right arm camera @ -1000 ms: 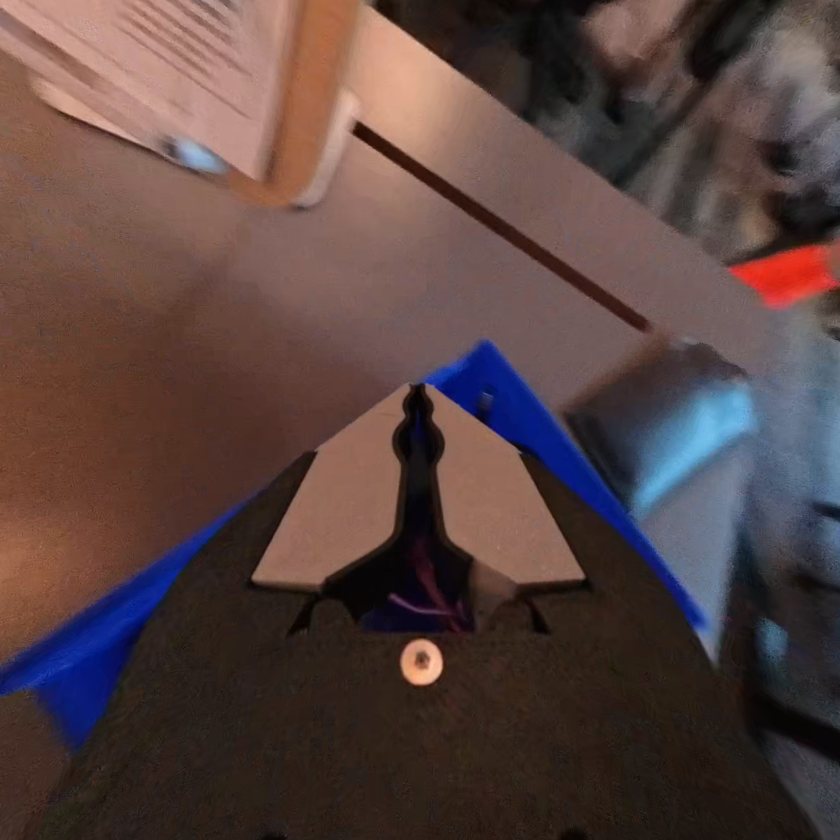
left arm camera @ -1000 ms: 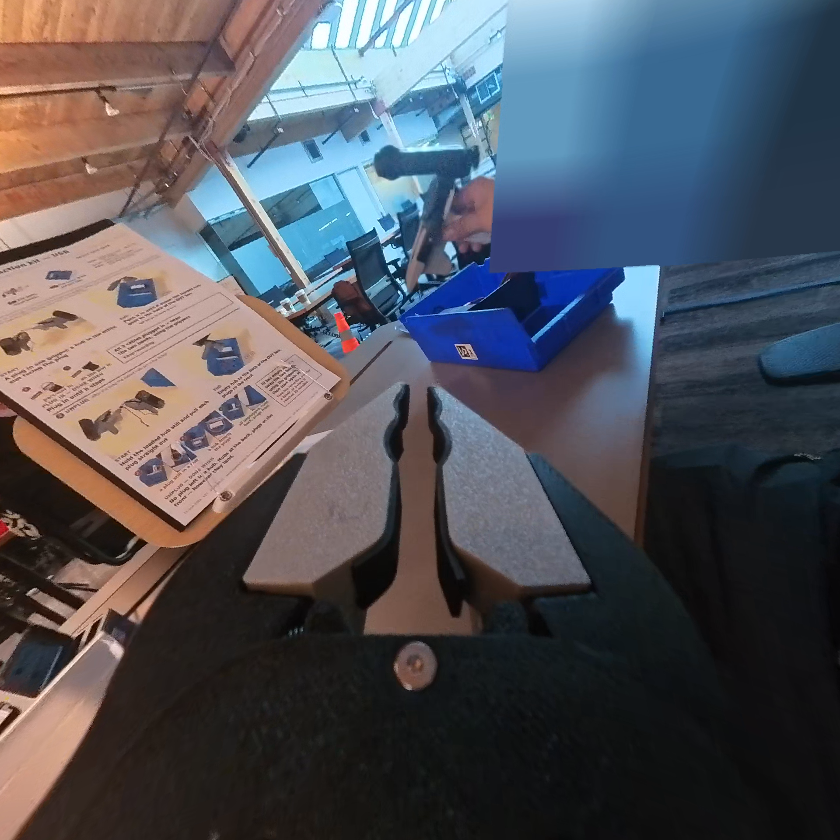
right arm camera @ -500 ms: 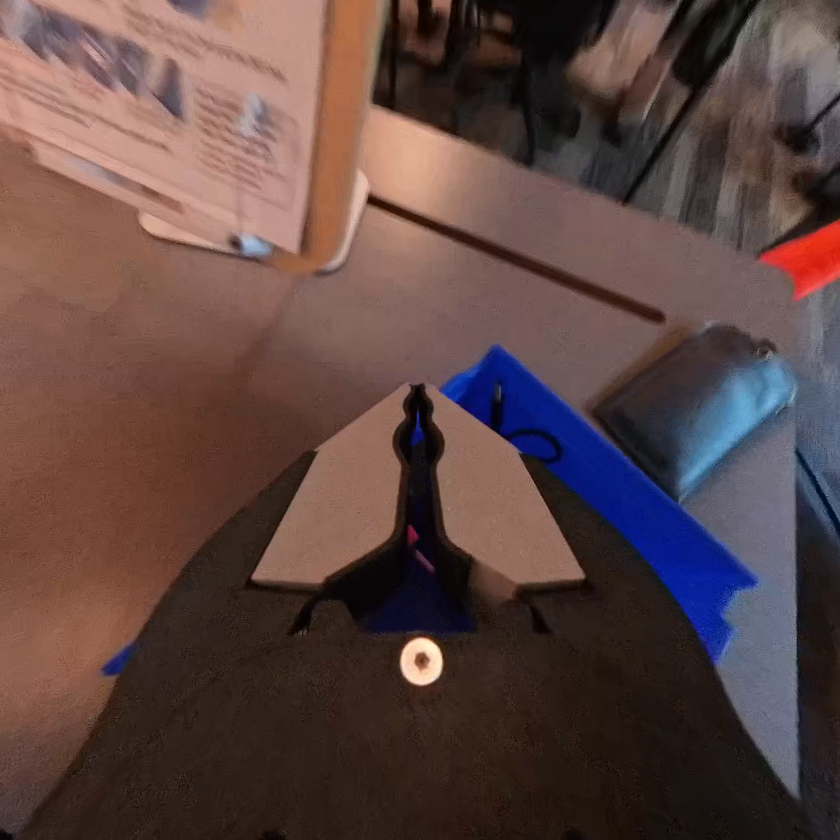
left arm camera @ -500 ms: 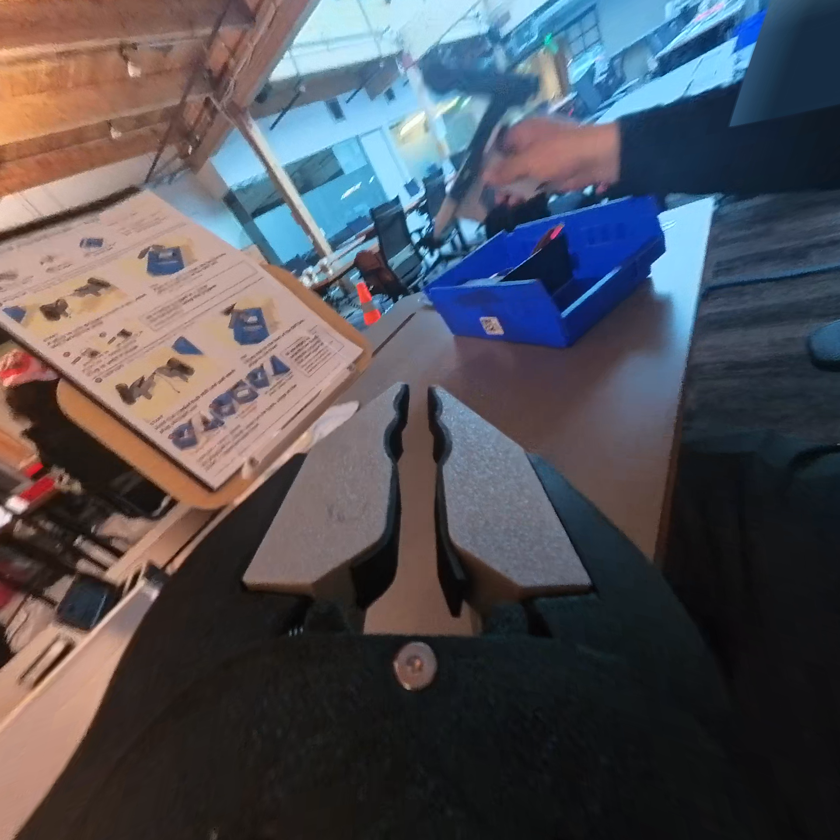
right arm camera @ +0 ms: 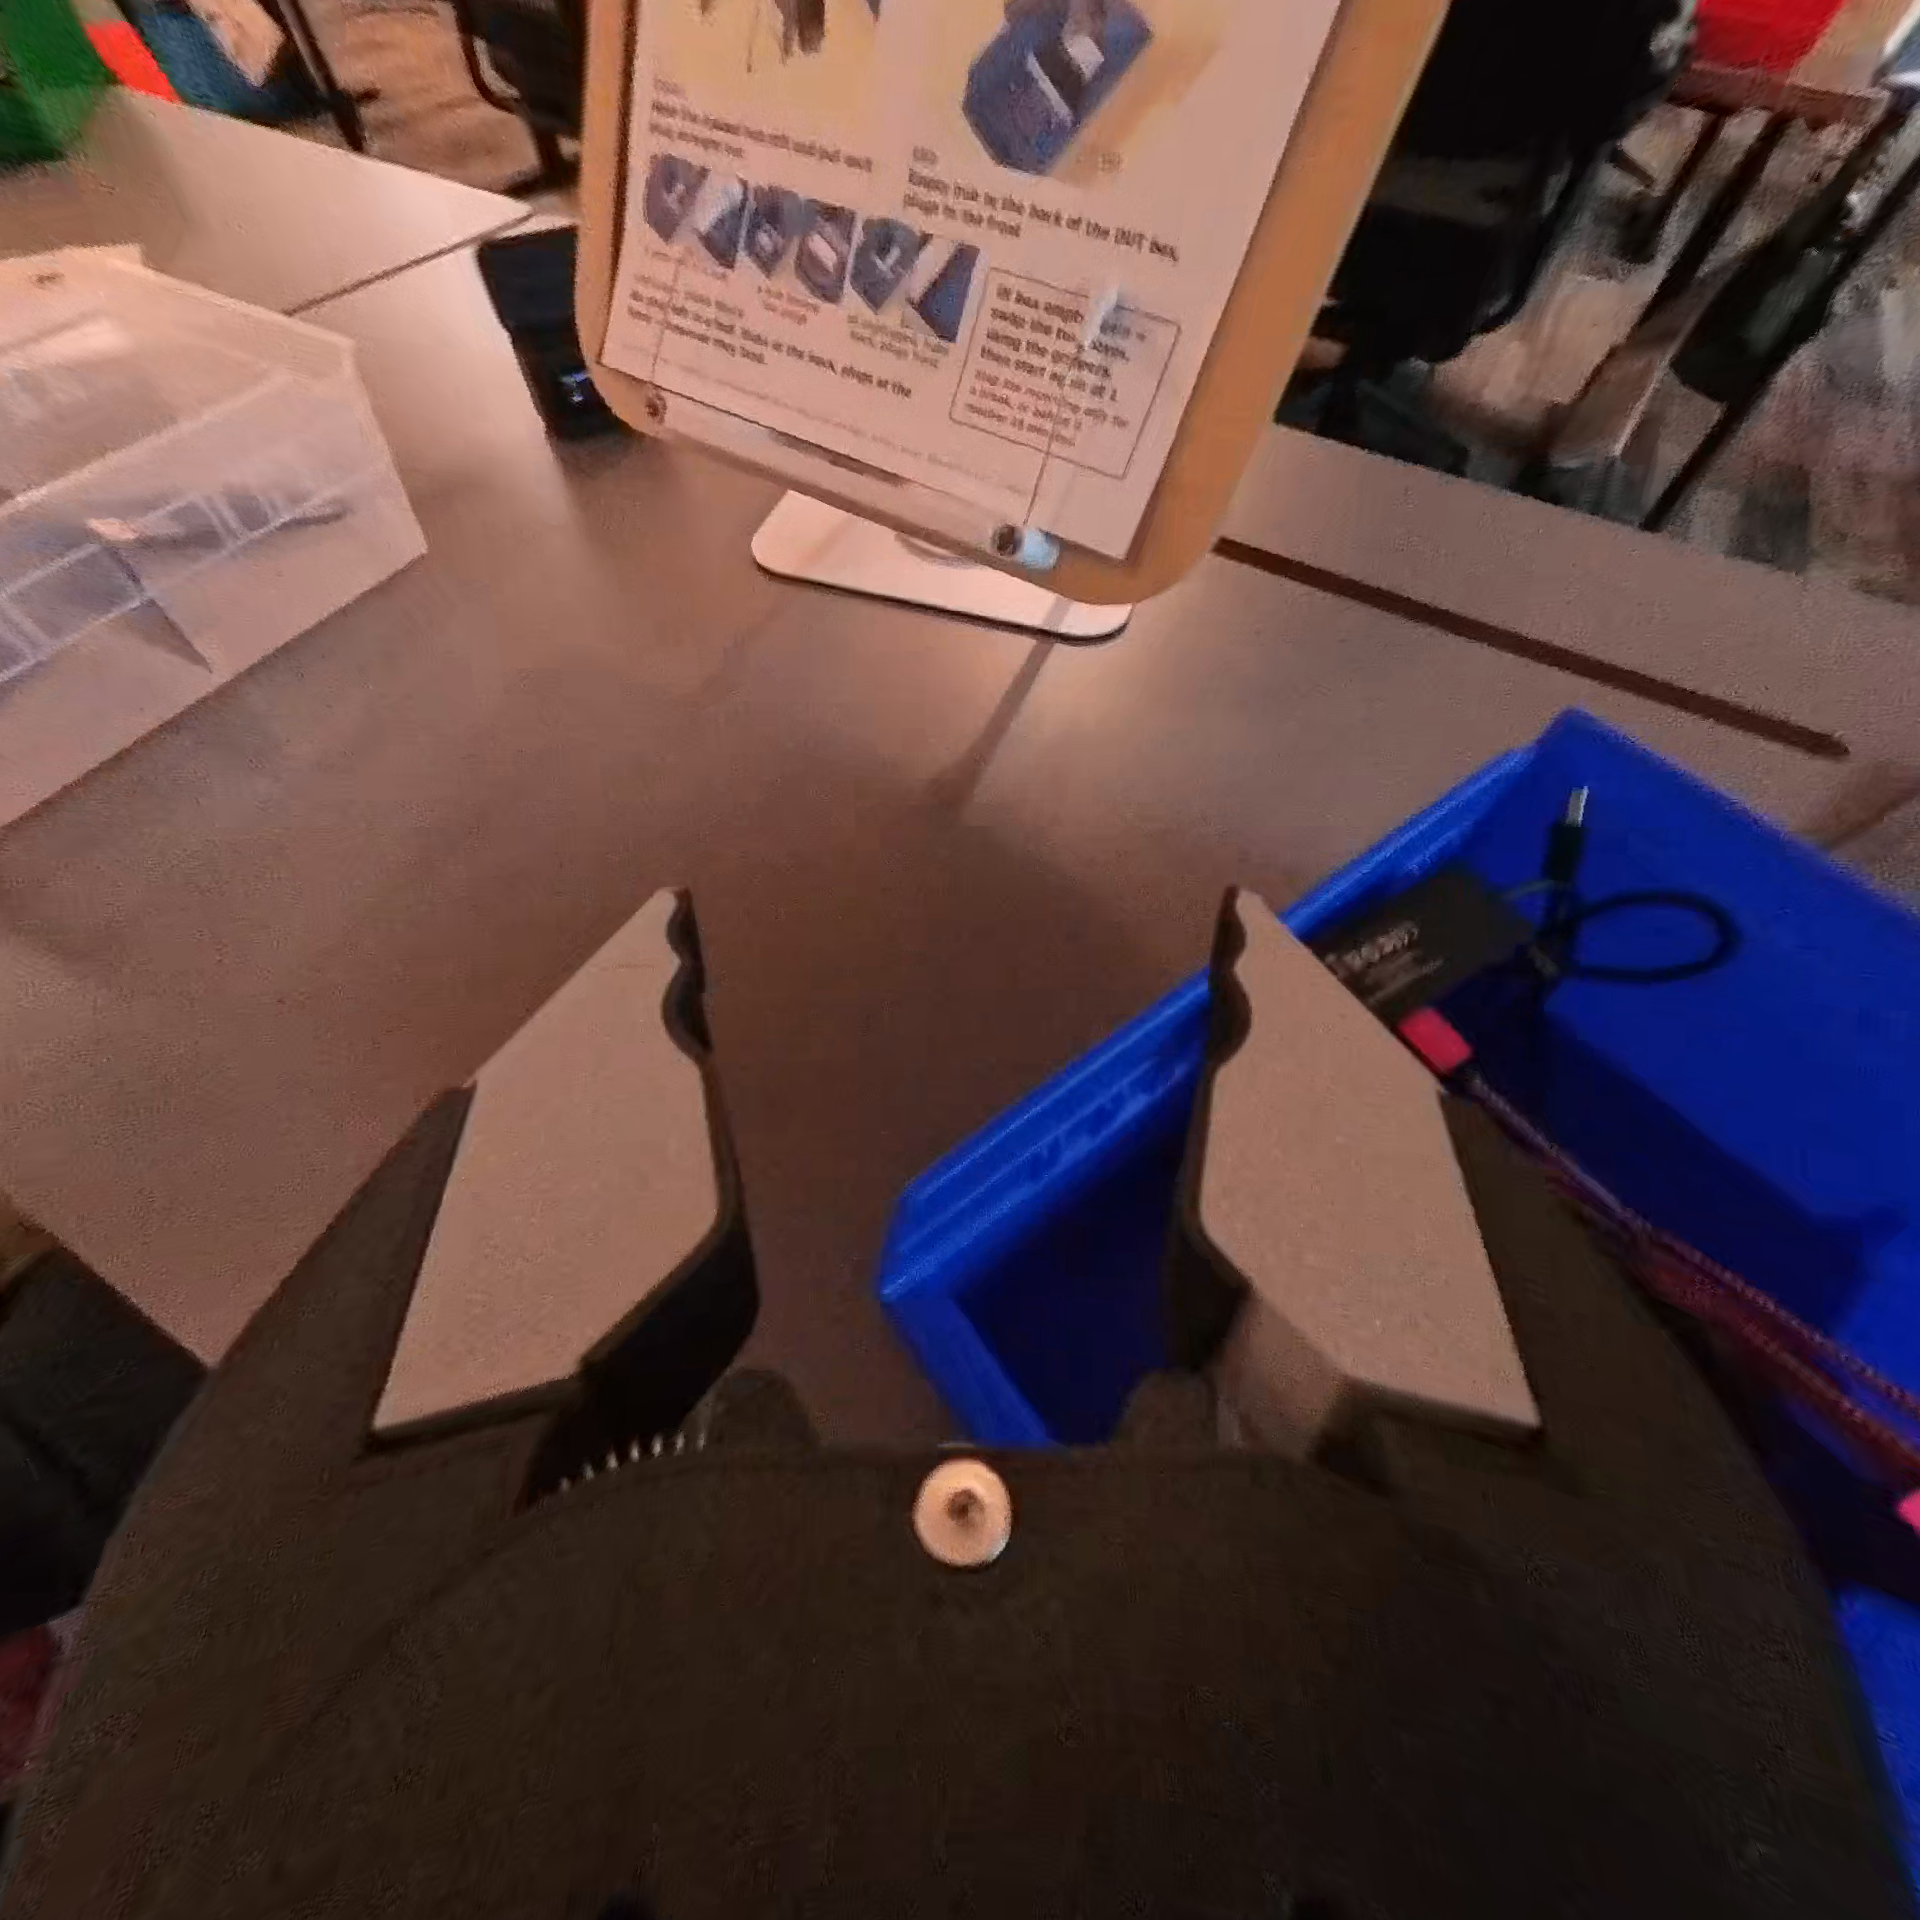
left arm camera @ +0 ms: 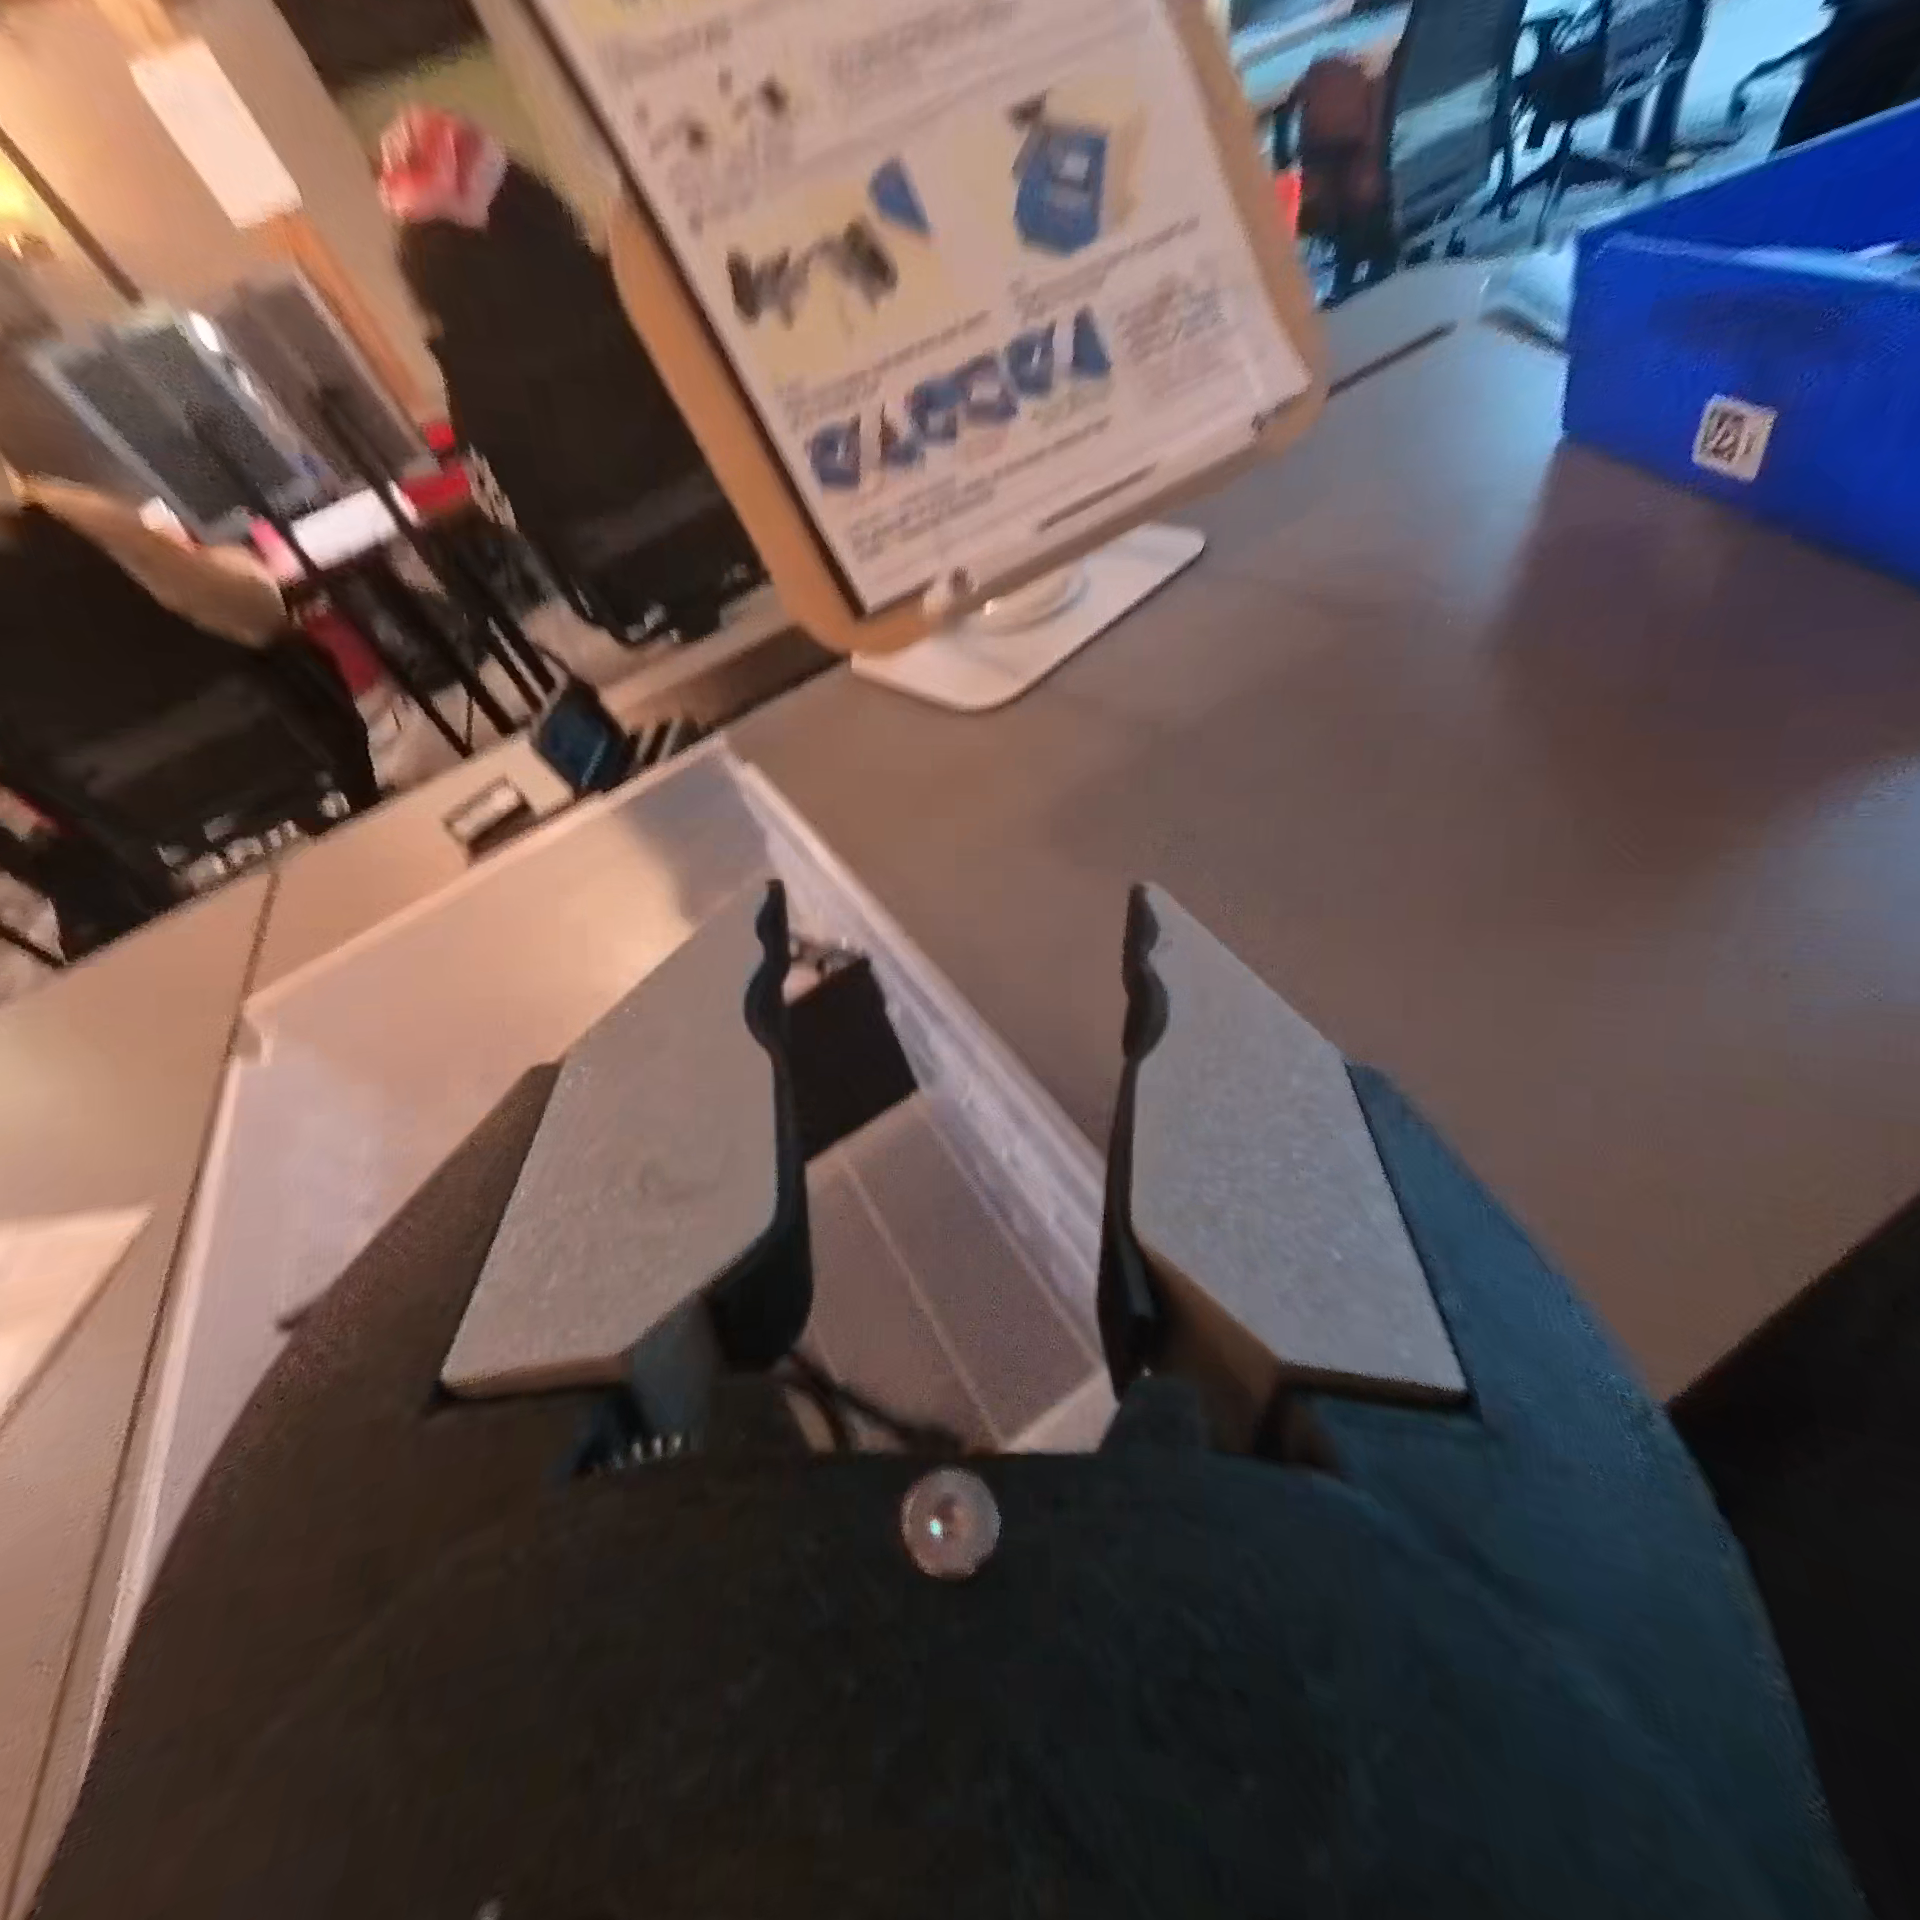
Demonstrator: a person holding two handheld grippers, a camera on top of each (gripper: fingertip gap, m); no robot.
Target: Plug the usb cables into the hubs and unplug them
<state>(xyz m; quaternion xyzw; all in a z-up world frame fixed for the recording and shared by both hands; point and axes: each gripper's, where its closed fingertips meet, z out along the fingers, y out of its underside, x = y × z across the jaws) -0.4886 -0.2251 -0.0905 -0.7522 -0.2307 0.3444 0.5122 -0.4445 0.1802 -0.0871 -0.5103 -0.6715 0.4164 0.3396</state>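
Jaws on both sides are standing released, nothing between them. I'm hovering the left gripper (left arm camera: 945, 914) over the near edge of a clear plastic box (left arm camera: 582, 935) just beside the brown worktop (left arm camera: 1403, 831); a dark block-shaped item (left arm camera: 831, 1029) is sitting inside the box right under the left finger, too blurred for me to say whether it's a hub.

I'm holding the right gripper (right arm camera: 951, 914) above the near corner of the blue bin (right arm camera: 1091, 1174), with its right finger overlapping the bin wall in view. The task's things are lying in that bin: a black hub (right arm camera: 1423, 935) with its short black cable (right arm camera: 1631, 925) looped beside it, plug end pointing away from me, and a pink-tipped braided cable (right arm camera: 1704, 1278) running from the hub's near end down the bin toward me. I can't tell whether the pink plug (right arm camera: 1439, 1039) is seated in the hub or just touching it.

I'm reading this as the pickup stage: jaws spread ahead of a grab, right side already lined up near the bin since that's where the hub is. An instruction board (right arm camera: 935, 291) on a white stand is facing me mid-worktop, presumably for reference. People are sitting in the background, well apart.
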